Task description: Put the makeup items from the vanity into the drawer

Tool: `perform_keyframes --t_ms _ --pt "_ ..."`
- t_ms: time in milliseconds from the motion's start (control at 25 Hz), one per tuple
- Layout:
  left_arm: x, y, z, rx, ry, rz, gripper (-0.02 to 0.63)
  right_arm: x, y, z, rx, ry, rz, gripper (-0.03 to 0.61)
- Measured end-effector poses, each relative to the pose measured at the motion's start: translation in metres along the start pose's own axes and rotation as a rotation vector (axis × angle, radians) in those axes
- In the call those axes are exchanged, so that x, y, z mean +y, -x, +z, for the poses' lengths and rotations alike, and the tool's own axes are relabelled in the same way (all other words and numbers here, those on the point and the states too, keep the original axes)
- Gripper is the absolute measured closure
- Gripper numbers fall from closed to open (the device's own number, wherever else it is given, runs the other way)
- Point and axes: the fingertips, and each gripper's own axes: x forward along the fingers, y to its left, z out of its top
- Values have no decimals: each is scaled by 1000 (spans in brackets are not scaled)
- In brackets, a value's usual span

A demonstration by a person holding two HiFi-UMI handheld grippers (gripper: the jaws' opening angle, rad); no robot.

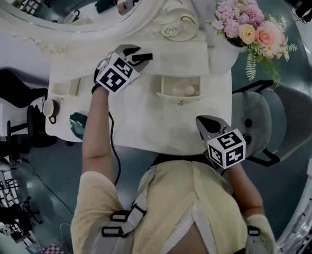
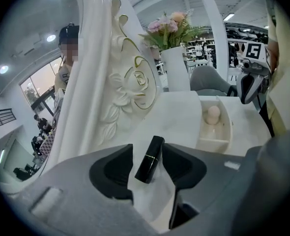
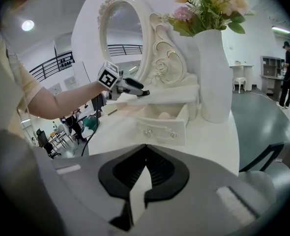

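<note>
A black lipstick tube (image 2: 150, 159) lies on the vanity's raised shelf (image 1: 185, 54) beside the carved mirror frame. My left gripper (image 1: 140, 53) is open around it, one jaw on each side and neither pad pressing on it; in the left gripper view its jaws (image 2: 147, 147) straddle the tube. The small drawer (image 1: 178, 95) stands pulled out with a beige makeup sponge (image 1: 189, 90) inside. My right gripper (image 1: 201, 121) hovers over the tabletop's near right part, shut with nothing in it (image 3: 144, 149). The right gripper view also shows the drawer (image 3: 164, 127) and the left gripper (image 3: 145, 92).
A white vase of pink flowers (image 1: 223, 57) stands right of the drawer. The oval mirror (image 1: 66, 4) backs the vanity. A grey chair (image 1: 275, 120) sits at the right. A green object (image 1: 78, 124) and a small round item (image 1: 49, 108) lie at the table's left edge.
</note>
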Motion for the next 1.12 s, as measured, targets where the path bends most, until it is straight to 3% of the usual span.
perform_keyframes --t_ms 120,320,480,600,800,1120 --pt "-4 -7 -1 15 -30 -61 417 0 -1 -2 5 -4 6 577" --pt "-13 -12 -2 24 -8 -167 426 0 -1 -3 6 -16 11 577" --pt "-18 -12 -2 23 17 -220 482 0 -1 -4 9 -20 11 577" --pt "-18 -13 -3 34 -5 -205 506 0 -1 -4 8 -21 15 577" --pt "-21 -9 -1 56 -115 -134 509 -1 0 -2 3 -19 15 577" --pt "-30 3 6 30 -153 -47 509 -2 1 -4 2 -24 19 577"
